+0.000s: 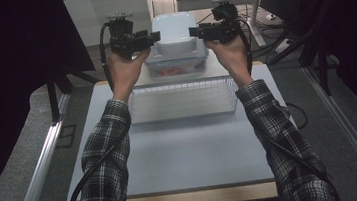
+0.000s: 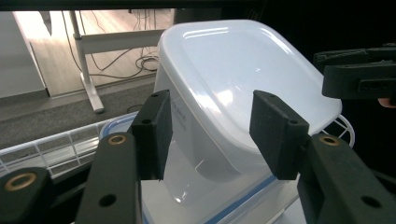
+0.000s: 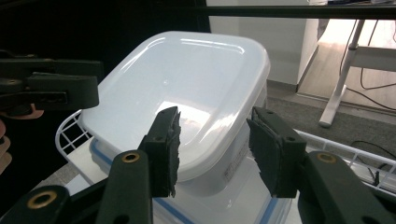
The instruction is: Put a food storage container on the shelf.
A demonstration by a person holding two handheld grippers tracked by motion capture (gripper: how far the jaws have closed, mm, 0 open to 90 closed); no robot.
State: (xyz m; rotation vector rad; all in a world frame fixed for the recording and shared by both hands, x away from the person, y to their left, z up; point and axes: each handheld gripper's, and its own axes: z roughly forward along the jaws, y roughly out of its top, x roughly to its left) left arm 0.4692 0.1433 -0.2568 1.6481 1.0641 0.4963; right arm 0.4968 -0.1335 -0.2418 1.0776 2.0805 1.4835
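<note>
A white plastic box [image 1: 174,30] stands on top of a clear box with a blue-edged lid [image 1: 177,65] at the far end of the table; something red lies inside the lower one. My left gripper [image 1: 155,35] is at the white box's left side and my right gripper [image 1: 193,31] at its right, both raised and pointing inward. In the left gripper view the jaws [image 2: 212,135] straddle the box's rim [image 2: 243,93] with gaps beside the pads. The right gripper's jaws [image 3: 212,140] likewise stand apart around the opposite rim [image 3: 187,93]. Both are open.
A white wire basket [image 1: 182,100] sits on the grey table top [image 1: 182,150], just in front of the stacked boxes. Dark curtains hang at both sides. Table legs and cables [image 2: 88,74] show on the floor behind.
</note>
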